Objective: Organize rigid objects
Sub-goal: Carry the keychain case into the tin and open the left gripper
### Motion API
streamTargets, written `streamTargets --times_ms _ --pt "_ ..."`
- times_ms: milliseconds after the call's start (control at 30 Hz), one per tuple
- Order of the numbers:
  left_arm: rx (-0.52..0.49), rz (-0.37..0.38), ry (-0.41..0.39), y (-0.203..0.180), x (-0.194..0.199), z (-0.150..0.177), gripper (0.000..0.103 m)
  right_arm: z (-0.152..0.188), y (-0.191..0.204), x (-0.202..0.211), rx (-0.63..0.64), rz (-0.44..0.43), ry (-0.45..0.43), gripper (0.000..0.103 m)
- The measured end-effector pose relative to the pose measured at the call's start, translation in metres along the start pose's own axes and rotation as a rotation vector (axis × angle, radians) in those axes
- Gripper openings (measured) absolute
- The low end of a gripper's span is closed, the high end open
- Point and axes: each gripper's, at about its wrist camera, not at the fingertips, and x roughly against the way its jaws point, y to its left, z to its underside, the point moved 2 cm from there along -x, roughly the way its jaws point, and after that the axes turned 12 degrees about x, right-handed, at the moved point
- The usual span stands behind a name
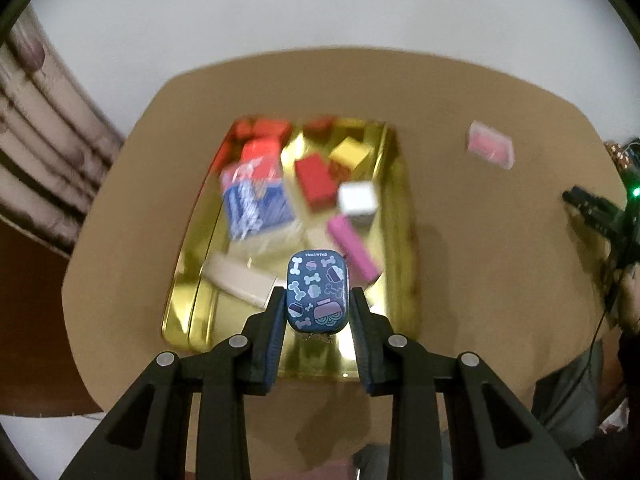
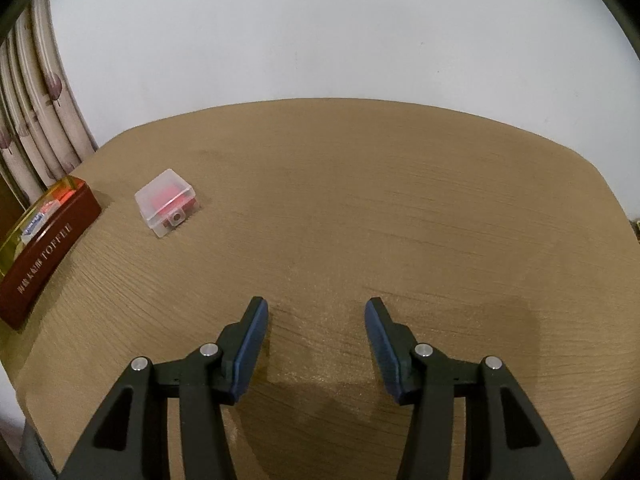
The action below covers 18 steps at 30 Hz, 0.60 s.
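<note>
My left gripper point(image 1: 318, 294) is shut on a small dark-blue tin point(image 1: 318, 290) printed with bones, held above the near end of an open gold tin box point(image 1: 192, 300). The box holds several items: red blocks point(image 1: 316, 178), a yellow block point(image 1: 350, 154), a white cube point(image 1: 357, 198), a pink bar point(image 1: 354, 248), a blue-and-white pack point(image 1: 256, 208) and a beige piece point(image 1: 240, 278). A clear plastic case with red contents point(image 1: 490, 148) lies on the table to the right; it also shows in the right wrist view point(image 2: 168, 202). My right gripper point(image 2: 316, 308) is open and empty above the table.
The round wooden table point(image 2: 400, 200) stands against a white wall. The gold box's maroon "TOFFEE" side point(image 2: 44, 264) shows at the left of the right wrist view. A curtain point(image 2: 36, 112) hangs at the left. The right gripper tool point(image 1: 596, 212) shows at the right edge.
</note>
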Motion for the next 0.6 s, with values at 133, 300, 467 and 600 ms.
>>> streamTargets --times_ms 133,300,467,600 --pt "0.011 0.041 0.039 0.002 -0.018 0.011 0.027 -0.001 0.007 -0.003 0.032 0.03 0.017 0.055" --pt "0.012 0.065 0.07 0.002 -0.034 0.009 0.027 -0.003 0.012 -0.005 0.051 0.05 0.026 0.055" --pt "0.02 0.067 0.089 0.006 -0.043 0.013 0.029 -0.005 0.016 -0.007 0.059 0.058 0.03 0.055" --pt "0.051 0.073 0.068 0.01 -0.038 0.014 0.052 -0.004 0.017 -0.008 0.057 0.056 0.029 0.055"
